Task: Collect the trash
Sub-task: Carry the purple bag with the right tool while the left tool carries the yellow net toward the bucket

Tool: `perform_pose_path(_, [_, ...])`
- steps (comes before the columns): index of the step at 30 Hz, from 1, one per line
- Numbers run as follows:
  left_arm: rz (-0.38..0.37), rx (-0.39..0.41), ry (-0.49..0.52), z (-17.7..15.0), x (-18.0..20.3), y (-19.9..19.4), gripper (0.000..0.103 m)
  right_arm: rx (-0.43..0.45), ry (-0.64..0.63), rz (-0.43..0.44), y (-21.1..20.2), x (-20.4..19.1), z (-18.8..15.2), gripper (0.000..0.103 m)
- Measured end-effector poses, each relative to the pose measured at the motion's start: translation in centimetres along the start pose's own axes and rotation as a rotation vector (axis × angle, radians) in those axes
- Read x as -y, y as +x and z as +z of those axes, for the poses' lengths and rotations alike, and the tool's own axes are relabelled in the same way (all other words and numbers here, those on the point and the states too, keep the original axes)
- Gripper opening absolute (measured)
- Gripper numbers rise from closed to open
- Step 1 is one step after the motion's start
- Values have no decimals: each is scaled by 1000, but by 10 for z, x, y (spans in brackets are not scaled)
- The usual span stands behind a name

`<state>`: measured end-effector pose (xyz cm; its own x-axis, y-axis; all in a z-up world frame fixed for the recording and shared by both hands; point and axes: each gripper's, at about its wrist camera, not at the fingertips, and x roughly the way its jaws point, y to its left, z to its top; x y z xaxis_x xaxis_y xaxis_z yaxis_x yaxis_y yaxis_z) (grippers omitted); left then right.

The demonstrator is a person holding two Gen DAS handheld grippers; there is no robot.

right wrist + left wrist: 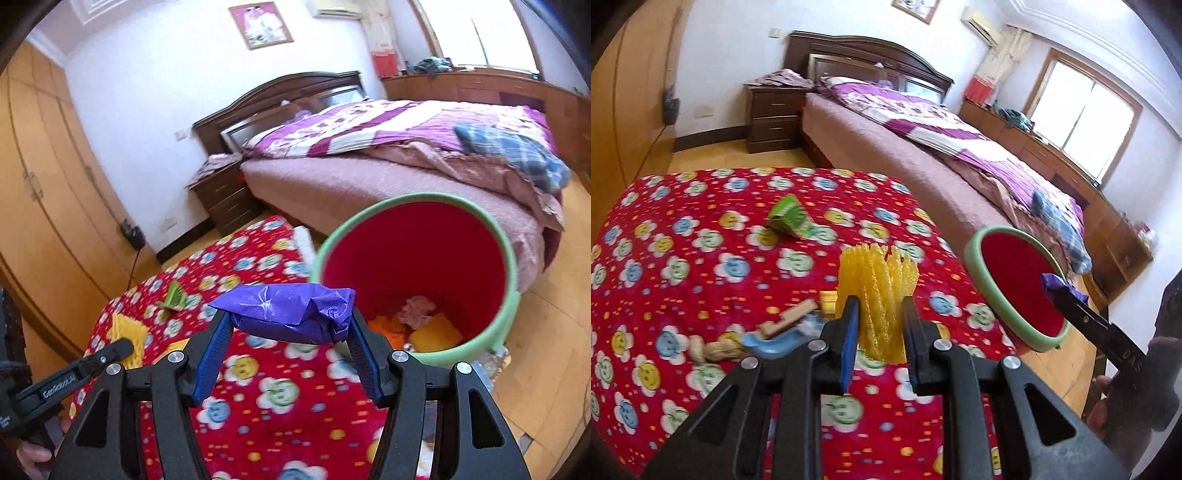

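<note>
My left gripper [879, 306] is shut on a yellow mesh fruit net [877, 284], held above the red flowered cloth [701, 229]. My right gripper [290, 321] is shut on a crumpled purple wrapper [288, 310], held just left of the mouth of the red bin with a green rim [424, 258]. The bin [1015, 291] holds pink, orange and yellow scraps. In the left wrist view the right gripper [1056, 288] reaches over the bin with the wrapper. A green carton [790, 216], peanut shells [713, 350], wooden sticks [790, 317] and a blue wrapper [775, 339] lie on the cloth.
A bed [388, 158] with a purple quilt stands beyond the cloth-covered table. A dark nightstand [775, 118] is by the headboard. Wooden wardrobes [44, 184] line the left wall. The bin stands on the wooden floor [554, 332] right of the table.
</note>
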<state>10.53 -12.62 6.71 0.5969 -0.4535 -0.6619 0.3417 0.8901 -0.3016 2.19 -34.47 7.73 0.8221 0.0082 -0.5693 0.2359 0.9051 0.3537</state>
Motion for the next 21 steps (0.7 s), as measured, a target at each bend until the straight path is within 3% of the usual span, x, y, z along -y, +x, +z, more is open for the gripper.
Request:
perform_pose_path(14, [-68, -78, 112, -1, 67, 47, 21, 23, 82, -137, 1, 72, 0, 64])
perform_pose_path(21, [-89, -96, 148, 4, 91, 67, 21, 9, 99, -124, 11, 87, -2, 66])
